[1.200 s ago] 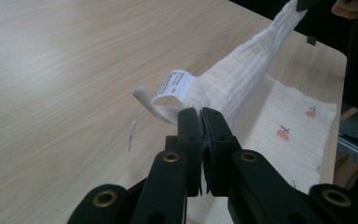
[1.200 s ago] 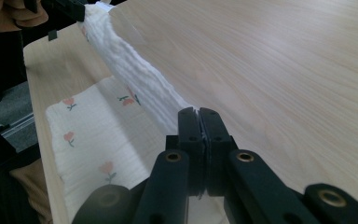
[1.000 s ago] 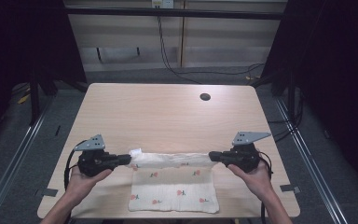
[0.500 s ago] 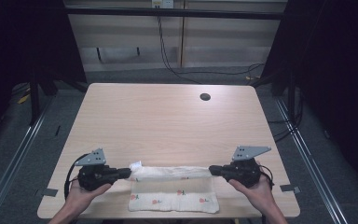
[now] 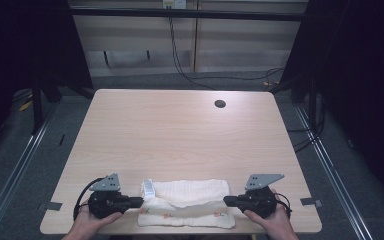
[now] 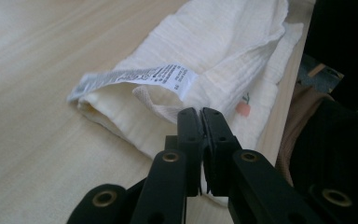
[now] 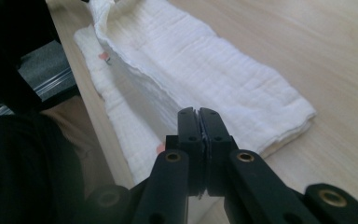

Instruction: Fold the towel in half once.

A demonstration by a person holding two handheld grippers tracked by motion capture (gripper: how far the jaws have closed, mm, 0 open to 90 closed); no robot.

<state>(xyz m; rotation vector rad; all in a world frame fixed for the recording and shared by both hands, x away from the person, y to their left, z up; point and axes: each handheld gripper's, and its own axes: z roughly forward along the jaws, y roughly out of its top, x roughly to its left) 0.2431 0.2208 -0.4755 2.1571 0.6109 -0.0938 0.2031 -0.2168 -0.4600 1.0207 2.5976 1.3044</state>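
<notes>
A white cloth (image 5: 190,192) with small orange prints lies folded along the table's front edge. Its white care label (image 5: 148,187) sticks out at the left end. My left gripper (image 5: 139,202) meets that left end, jaws shut on the cloth's edge. In the left gripper view the left gripper (image 6: 200,114) pinches fabric just below the label (image 6: 135,79) and the cloth (image 6: 223,46). My right gripper (image 5: 226,200) is at the right end. In the right gripper view the right gripper (image 7: 198,114) is shut on the near edge of the cloth (image 7: 205,60).
The light wooden table (image 5: 180,130) has a dark round hole (image 5: 220,104) at the back right. Grey tape marks (image 5: 53,205) sit near both front corners. The person's hands (image 5: 272,222) reach in over the front edge, and dark floor with rails surrounds the table.
Both grippers have moved down and toward the table's front edge, bringing the held edge of the cloth with them. The cloth now lies doubled over itself in a narrower band.
</notes>
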